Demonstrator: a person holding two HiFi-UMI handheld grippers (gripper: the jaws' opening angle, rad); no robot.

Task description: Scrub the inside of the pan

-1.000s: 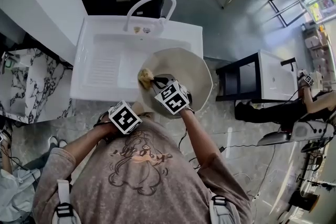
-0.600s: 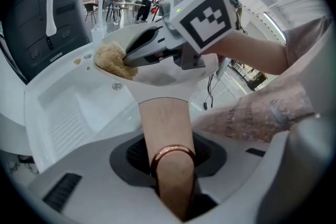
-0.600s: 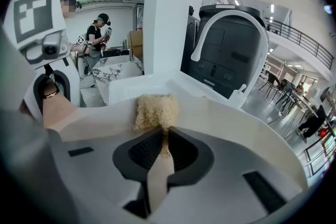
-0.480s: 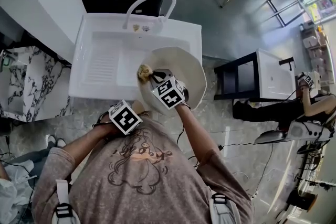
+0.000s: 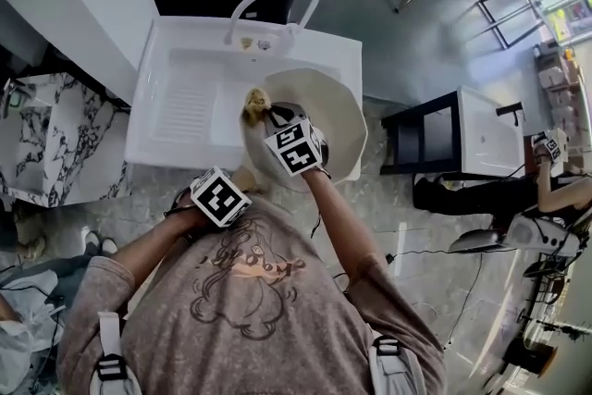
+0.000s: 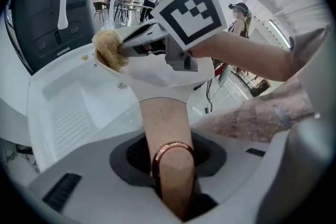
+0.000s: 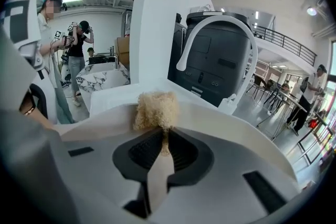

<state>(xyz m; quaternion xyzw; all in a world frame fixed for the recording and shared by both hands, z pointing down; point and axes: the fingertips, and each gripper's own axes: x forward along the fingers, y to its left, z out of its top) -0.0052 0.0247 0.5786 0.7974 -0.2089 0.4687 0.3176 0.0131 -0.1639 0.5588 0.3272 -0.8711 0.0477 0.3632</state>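
I hold a cream pan (image 5: 324,111) tilted over the white sink (image 5: 153,97). My left gripper (image 5: 239,183) is shut on the pan's tan handle (image 6: 167,139), which carries a copper ring (image 6: 172,148). In the head view my right gripper (image 5: 265,117) is shut on a yellowish scrubbing pad (image 5: 254,104). It presses the pad against the pan's inner wall near the left rim. The left gripper view shows the scrubbing pad (image 6: 108,48) at the tip of the right gripper (image 6: 122,50), above the pan (image 6: 157,71). In the right gripper view the scrubbing pad (image 7: 156,109) sits between the jaws against the pan's inside (image 7: 220,118).
A white curved faucet (image 5: 273,0) stands at the back of the sink, and a ribbed drainboard (image 5: 183,114) lies on its left. A marble counter (image 5: 42,143) is at the left, a dark-framed white table (image 5: 462,139) at the right. People stand in the background.
My right gripper has pushed the scrubbing pad away from me along the pan's left inner wall, toward the faucet. The left gripper keeps its hold on the handle.
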